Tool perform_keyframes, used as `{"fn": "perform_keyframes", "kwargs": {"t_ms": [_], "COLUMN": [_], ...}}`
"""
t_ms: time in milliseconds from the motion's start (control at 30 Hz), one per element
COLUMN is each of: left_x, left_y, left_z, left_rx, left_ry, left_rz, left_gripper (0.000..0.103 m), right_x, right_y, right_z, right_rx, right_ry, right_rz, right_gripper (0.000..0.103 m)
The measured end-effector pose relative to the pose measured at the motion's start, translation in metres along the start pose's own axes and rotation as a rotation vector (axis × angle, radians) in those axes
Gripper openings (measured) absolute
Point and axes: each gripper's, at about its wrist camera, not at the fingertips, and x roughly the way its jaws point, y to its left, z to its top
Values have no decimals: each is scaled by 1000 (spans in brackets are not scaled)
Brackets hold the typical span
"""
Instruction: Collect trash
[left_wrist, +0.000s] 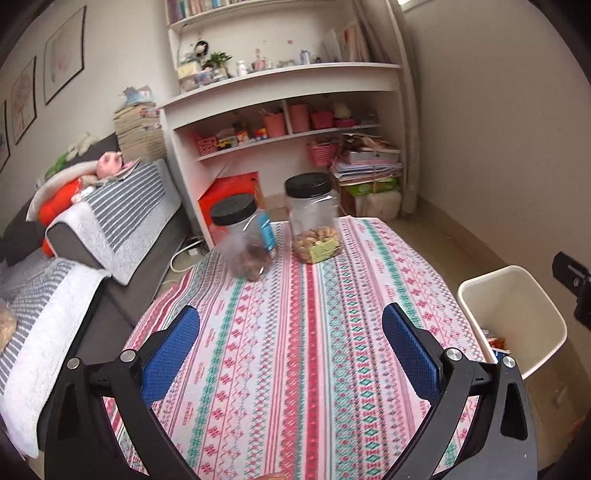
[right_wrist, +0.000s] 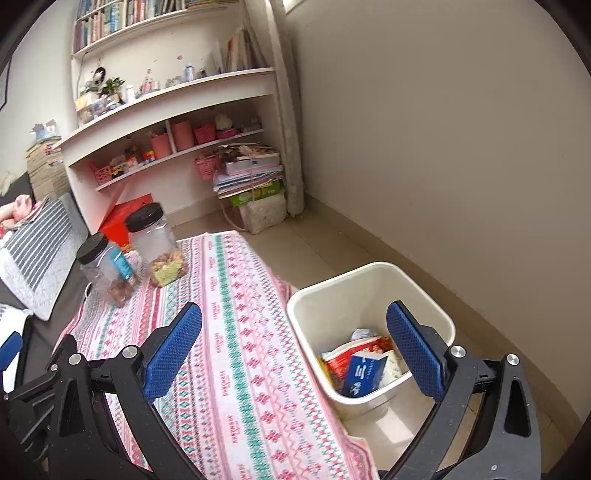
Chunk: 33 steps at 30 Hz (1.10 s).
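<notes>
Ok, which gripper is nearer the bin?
Right. The right gripper is open directly over the bin's rim, one finger above the trash inside. The left gripper is open over the table, with the bin off to its right.

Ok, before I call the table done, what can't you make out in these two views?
- Bin contents: left view shows only a corner of the trash; the bin wall and table edge hide the rest.
- Left jar: blurred in the left view, contents unclear.
- Tan object at the bottom edge, left view: cut off by the frame.
- Blue box print: too small, right view.
</notes>
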Motion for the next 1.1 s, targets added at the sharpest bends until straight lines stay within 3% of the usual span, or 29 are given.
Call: {"fn": "perform_keyframes", "kwargs": {"t_ms": [367,1100], "left_x": [10,6], "left_y": [36,47], "left_z": [-21,-15], "left_rx": [-84,-151], "left_ry": [121,103], "left_rz": [-3,28], "left_gripper": [96,96], "right_x": [-1,9], "right_y": [38,59], "right_z": [-16,-29], "right_rx": [-95,-159], "right_ry": [-31,-37], "right_rz": [39,91], "right_gripper": [96,96]}}
